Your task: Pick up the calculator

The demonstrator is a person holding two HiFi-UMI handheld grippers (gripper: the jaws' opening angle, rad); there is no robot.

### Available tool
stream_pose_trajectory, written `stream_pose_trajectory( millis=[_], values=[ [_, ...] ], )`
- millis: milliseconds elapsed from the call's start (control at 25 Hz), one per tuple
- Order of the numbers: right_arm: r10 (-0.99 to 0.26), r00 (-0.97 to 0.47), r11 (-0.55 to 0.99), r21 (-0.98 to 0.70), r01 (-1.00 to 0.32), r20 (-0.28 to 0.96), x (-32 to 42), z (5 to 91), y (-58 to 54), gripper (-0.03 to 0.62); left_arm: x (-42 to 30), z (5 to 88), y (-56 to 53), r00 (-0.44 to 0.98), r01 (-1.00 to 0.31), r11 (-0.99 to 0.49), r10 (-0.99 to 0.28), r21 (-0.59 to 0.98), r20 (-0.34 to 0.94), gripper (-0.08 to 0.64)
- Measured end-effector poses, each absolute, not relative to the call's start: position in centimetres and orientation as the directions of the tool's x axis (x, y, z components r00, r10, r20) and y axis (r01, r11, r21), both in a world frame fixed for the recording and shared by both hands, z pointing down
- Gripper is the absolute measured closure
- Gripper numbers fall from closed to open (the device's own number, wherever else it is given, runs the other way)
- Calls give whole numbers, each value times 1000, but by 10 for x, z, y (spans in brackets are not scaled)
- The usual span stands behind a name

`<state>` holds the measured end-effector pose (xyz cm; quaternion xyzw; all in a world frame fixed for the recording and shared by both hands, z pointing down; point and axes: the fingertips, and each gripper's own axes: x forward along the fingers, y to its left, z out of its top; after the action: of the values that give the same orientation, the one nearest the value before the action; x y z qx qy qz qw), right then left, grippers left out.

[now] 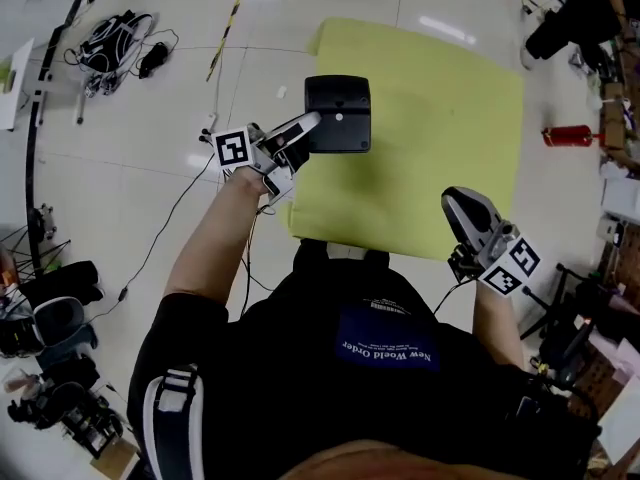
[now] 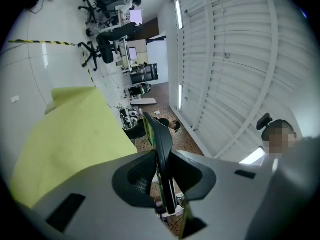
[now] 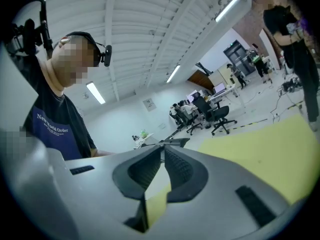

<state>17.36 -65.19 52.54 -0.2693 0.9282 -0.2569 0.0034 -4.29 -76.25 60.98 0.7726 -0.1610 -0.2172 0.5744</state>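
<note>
Eight items showing.

1. Floor [image 1: 130, 198]: pale glossy tile, running under everything.
2. Tabletop [image 1: 440, 118]: yel-grn cover, lying ahead of the person.
3. Person [image 1: 380, 368]: blk shirt w/ blue patch, standing at the tabletop's near edge, both forearms reaching fwd.
4. Bag-and-cable heap [image 1: 118, 40]: lying on the floor at far left, well apart from the tabletop.
5. Left gripper [image 1: 308, 136]: white/grey w/ marker cube. It is clamping the calculator, w/ pads pressing on both broad faces and jaws standing narrow.
6. Right gripper [image 1: 468, 208]: hovering near the tabletop's near-right corner. Its jaws are meeting at the tips [image 3: 162, 159], w/ nothing btwn them.
7. Calculator [image 1: 338, 114]: blk slab, being held in the air clear of the tabletop, over its left edge in the head view. A plain dark face w/ a small pale spot is facing the head camera. In the left gripper view it is showing edge-on [image 2: 161, 144], sticking out past the pads.
8. Red object [image 1: 568, 135]: lying on the floor just right of the tabletop; type unclear.
</note>
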Motion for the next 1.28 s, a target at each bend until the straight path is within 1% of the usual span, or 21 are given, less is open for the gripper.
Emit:
stream_pose_trajectory(
  millis=[200,400,640,760,960,1280],
  values=[
    [-548,-824,715,-431,-550,141,192,490,-648,592,-16,542,-726,867,24,-313,-465,949,-176,465],
    [-617,-781,719,-330,-611,103,215,442,-657,592,11,476,-708,883,29,-377,-424,926,-200,465],
    [-688,-712,669,-260,-697,139,246,417,-651,604,38,419,-671,874,47,-431,-419,901,-246,465],
    [-706,-694,654,-246,-715,139,259,401,-653,604,47,394,-661,868,57,-456,-416,888,-270,465],
    [-710,-696,659,-247,-711,109,266,385,-651,604,52,385,-650,855,81,-466,-421,881,-301,465],
    [-697,-710,676,-239,-697,100,260,382,-651,606,55,379,-644,857,73,-478,-419,875,-301,465]
  ],
)
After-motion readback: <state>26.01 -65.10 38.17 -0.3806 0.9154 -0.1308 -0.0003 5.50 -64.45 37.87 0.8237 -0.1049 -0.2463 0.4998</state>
